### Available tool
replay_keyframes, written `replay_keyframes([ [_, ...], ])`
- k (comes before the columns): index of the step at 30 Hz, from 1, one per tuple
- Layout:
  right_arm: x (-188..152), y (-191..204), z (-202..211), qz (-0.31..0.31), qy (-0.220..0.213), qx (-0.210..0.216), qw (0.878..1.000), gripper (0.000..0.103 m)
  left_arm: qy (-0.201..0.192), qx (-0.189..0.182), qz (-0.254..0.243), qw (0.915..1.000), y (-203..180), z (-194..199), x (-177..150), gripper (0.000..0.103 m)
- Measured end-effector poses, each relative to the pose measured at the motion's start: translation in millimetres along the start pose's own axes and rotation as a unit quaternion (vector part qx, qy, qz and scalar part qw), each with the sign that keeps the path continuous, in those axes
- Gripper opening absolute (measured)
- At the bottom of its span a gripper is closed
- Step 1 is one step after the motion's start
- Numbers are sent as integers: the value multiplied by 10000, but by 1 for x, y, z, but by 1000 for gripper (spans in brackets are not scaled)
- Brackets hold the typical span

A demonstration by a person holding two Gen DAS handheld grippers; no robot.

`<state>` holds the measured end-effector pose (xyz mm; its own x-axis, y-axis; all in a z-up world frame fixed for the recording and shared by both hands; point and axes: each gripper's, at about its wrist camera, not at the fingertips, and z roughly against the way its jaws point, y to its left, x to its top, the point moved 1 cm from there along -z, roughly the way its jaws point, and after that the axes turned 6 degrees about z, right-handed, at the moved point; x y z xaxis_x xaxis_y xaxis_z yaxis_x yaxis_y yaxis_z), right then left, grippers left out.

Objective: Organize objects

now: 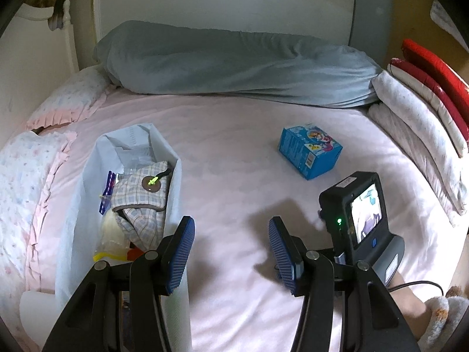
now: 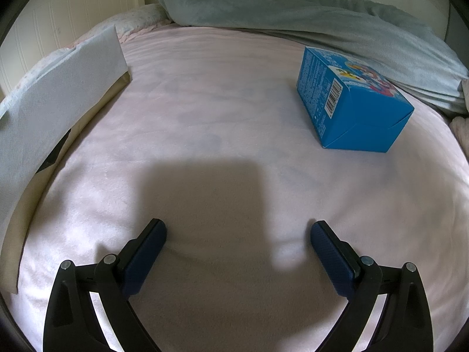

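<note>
Left wrist view: left gripper [image 1: 231,228] fingers spread, holding nothing, hovering over the pink bed [image 1: 234,152]. White bag [image 1: 88,176] sits just left of the left finger, already holding a plaid cloth item [image 1: 140,193] and some packets. Blue box [image 1: 309,149] lies ahead and right of the fingers, well apart. Right gripper's body [image 1: 354,205] sits just right of the right finger, nearer the box.

Right wrist view: right gripper [image 2: 239,231] fingers spread, empty, low over the bed. Blue box [image 2: 351,102] ahead and right of the right finger, long axis running away and leftward, barcode end facing the camera. Cartoon print on top; text too small to read. Bag wall [image 2: 58,94] far left. Right hand looks like the better reach.
</note>
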<state>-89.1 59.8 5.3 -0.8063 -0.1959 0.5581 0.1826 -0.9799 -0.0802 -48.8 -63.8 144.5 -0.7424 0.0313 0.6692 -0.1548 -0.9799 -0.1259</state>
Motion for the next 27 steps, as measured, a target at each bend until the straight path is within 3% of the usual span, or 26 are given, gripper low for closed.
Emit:
replay_keyframes([
  [10,-5,0,3,-141,10,110,9998,98,0,-29,82,10000,3,1,1,51],
  [12,-1,2,2,-187,-48,151,9997,94,13,-44,109,9999,4,0,2,51],
  [14,-2,-8,11,-460,-227,298,9982,79,16,-58,131,9999,5,-1,3,51],
  [17,3,-32,32,-1046,-713,644,9899,75,-20,-59,148,9999,5,-2,7,51],
  [21,14,-72,70,-1665,-1527,511,9728,79,-53,-186,258,9995,2,-9,16,51],
  [27,38,-142,53,-2450,-1337,459,9592,80,157,-439,529,9975,-8,-33,29,51],
])
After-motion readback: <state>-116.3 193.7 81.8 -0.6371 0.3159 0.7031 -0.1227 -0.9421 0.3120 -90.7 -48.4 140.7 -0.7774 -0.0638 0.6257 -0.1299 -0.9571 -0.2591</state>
